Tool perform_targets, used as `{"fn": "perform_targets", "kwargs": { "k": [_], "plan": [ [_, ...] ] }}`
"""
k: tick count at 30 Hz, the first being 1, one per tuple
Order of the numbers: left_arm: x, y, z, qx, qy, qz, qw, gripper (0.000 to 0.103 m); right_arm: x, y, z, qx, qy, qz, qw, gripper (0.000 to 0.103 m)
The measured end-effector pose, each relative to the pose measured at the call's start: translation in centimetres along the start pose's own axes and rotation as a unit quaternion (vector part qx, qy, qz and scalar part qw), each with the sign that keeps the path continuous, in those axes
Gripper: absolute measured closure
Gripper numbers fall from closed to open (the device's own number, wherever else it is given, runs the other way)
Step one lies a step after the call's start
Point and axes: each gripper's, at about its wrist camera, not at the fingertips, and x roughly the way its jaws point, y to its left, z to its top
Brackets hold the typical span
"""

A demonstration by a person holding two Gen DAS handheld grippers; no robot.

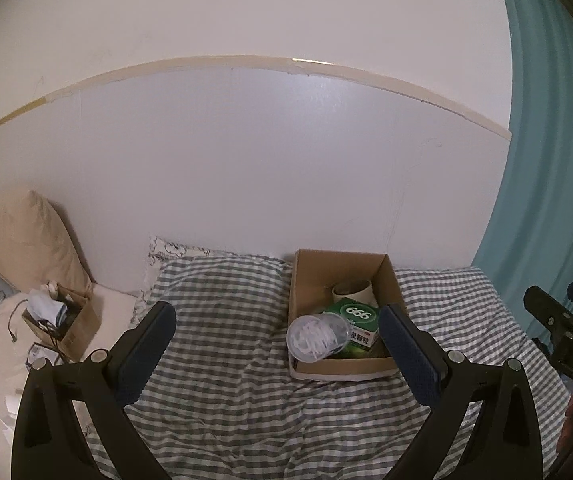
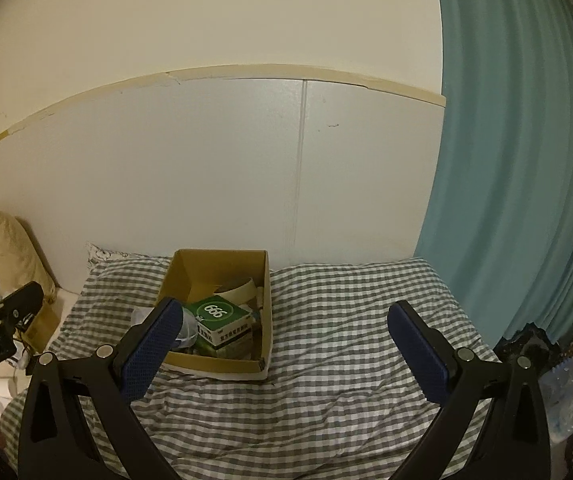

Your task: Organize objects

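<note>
Left wrist view: a pair of spread, empty fingers [image 1: 410, 350] of the left gripper [image 1: 276, 344] hovers over a checked duvet [image 1: 222, 360] on a bed, holding nothing. Beyond the left fingertip and well apart from it sits a small open carton [image 1: 68, 326] stuffed with cloth and cables, below one beige pillow [image 1: 26, 240] leaning on the wall. Between the fingertips and farther off, closer to the right one, lies the cardboard box [image 1: 306, 280], the likely collecting point, set flat against the wall so it does not slide on the soft bedding. Inside it, counted: one clear plastic cup [image 1: 318, 338] tipped on its side with white pieces in it, one green medicine packet [image 1: 360, 320] marked 999, and one roll of tape [image 1: 352, 290] at the back. The right fingertip overlaps the box's near right corner in this view; whether it touches cannot be told.

Right wrist view shows the right gripper [image 2: 282, 344] equally wide apart and empty, the same box just beyond its left fingertip, bare duvet between the pads. Past the right fingertip, at the bed's edge beside the teal curtain [image 2: 526, 160], a dark clutter [image 2: 534, 344] of items, too blurred to count, appears yet to be gathered. Two grippers, two boxes, three items seen packed.
</note>
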Motion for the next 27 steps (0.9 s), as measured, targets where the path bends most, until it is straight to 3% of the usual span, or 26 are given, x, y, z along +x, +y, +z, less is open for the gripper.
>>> {"fn": "perform_targets", "kwargs": {
  "k": [27],
  "plan": [
    [-0.55, -0.90, 0.21, 0.017, -0.004, 0.002, 0.9998, 0.000, 0.32, 0.14, -0.34, 0.003, 0.013, 0.007, 1.000, 0.000]
  ]
}}
